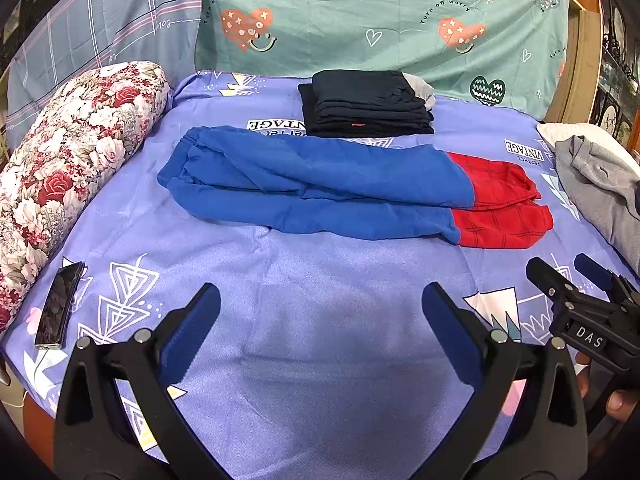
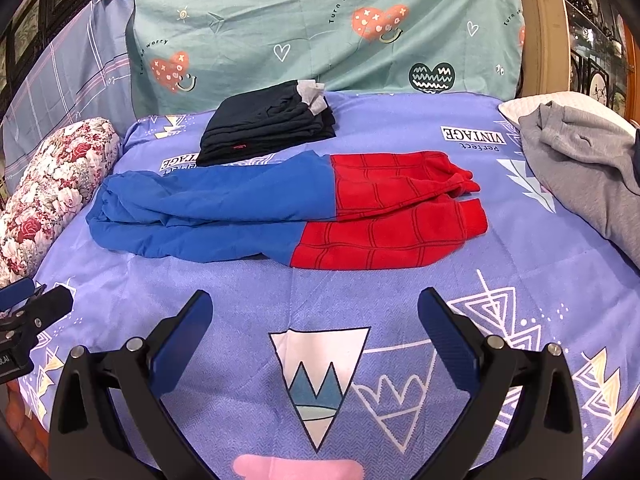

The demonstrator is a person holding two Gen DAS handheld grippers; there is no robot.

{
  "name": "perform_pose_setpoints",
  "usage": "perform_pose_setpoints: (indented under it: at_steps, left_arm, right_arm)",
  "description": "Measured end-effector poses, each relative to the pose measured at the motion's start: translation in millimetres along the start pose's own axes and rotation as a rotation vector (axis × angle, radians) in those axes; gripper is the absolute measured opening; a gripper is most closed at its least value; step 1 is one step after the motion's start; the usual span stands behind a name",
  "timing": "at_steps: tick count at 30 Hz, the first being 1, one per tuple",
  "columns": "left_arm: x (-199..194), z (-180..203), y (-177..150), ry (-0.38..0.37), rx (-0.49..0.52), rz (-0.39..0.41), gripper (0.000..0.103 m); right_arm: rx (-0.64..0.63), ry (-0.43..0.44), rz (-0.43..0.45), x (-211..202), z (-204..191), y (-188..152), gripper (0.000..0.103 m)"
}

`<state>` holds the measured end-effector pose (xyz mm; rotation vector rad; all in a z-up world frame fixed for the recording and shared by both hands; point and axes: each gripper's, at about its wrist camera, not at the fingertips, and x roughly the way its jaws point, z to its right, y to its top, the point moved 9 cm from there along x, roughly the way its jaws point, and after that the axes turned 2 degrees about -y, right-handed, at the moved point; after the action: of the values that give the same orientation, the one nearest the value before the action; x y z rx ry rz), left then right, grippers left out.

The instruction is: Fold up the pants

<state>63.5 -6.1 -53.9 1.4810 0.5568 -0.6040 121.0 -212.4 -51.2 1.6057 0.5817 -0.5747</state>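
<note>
Both your grippers, left gripper (image 1: 320, 320) & right gripper (image 2: 314, 324), hang w/ jaws wide apart, holding nothing, short of the blue-red pants (image 1: 340, 188). The legs lie doubled & rumpled: pinch only the top layer and the fold'll likely skew.

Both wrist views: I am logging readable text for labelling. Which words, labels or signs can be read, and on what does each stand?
"Turn off worry": on the green heart-print sheet, repeated beside the hearts.
"perfect VINTAGE": upside down on the purple bedsheet, and again partly hidden behind the folded dark pants.
"DAS": on the right gripper body, left wrist view.
Small handwritten mark on the grey checked sheet: too blurred to read.
Red tag on the dark pants: too small.
</note>
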Motion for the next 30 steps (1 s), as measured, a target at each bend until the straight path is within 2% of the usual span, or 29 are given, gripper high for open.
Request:
perform_pose_setpoints:
  at_steps: [9, 14, 18, 30]
  left_arm:
    - [2.4, 4.5, 3.0, -0.001, 0.007, -0.002, 0.101]
    - [2.4, 4.5, 3.8, -0.001, 0.007, 0.000, 0.101]
    - [2.7, 4.8, 4.1, -0.002, 0.006, 0.000, 0.101]
    - [8.5, 1.3, 0.3, -0.006, 0.002, -0.008, 0.101]
  right_arm:
    - [0.001, -0.002, -0.025, 1.2, 2.5, -0.5, 0.102]
    - [-0.005, -0.008, -0.010, 0.3, 3.4, 1.0, 0.102]
    - [-0.017, -0.022, -0.041, 1.4, 3.8, -1.3, 0.102]
    - [-0.003, -0.012, -0.034, 7.7, 1.0, -3.0, 0.102]
